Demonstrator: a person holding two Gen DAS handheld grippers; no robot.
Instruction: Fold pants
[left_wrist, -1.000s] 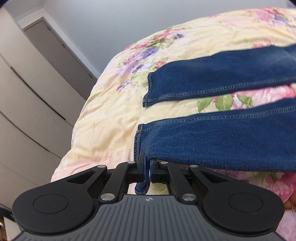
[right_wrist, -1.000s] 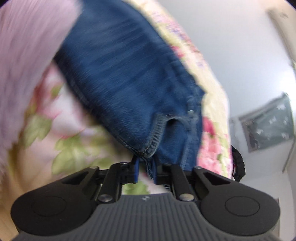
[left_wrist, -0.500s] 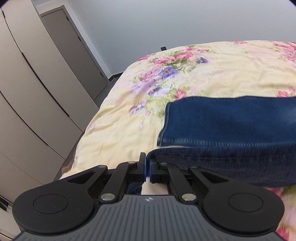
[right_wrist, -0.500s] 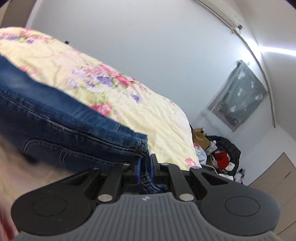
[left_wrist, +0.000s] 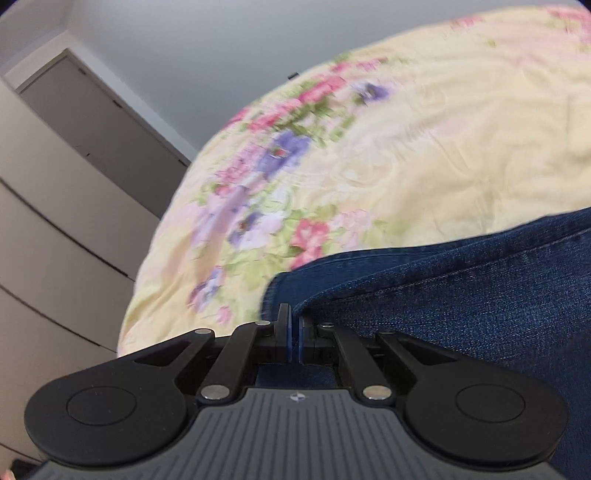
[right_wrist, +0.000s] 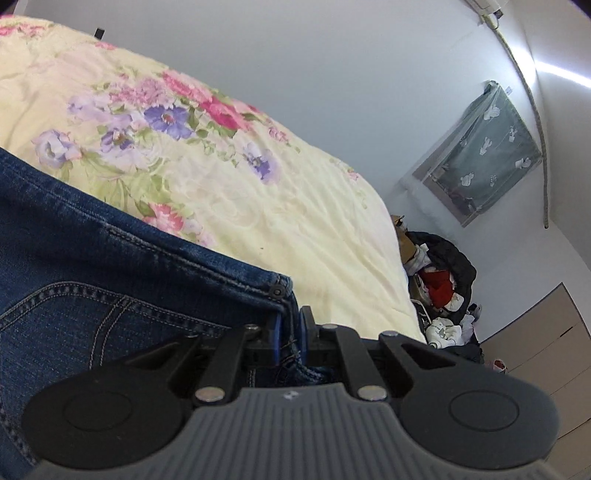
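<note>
On the yellow floral bedspread lie dark blue denim pants, cut off by both views. The left gripper pinches a hem; the right gripper clamps the waistband corner, pads mostly hidden.

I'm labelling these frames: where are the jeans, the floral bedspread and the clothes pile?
jeans (right_wrist: 110, 280), right wrist view, denim near the pocket stitching
floral bedspread (left_wrist: 424, 155), left wrist view, plain yellow area
clothes pile (right_wrist: 439, 288), right wrist view, red garment
</note>
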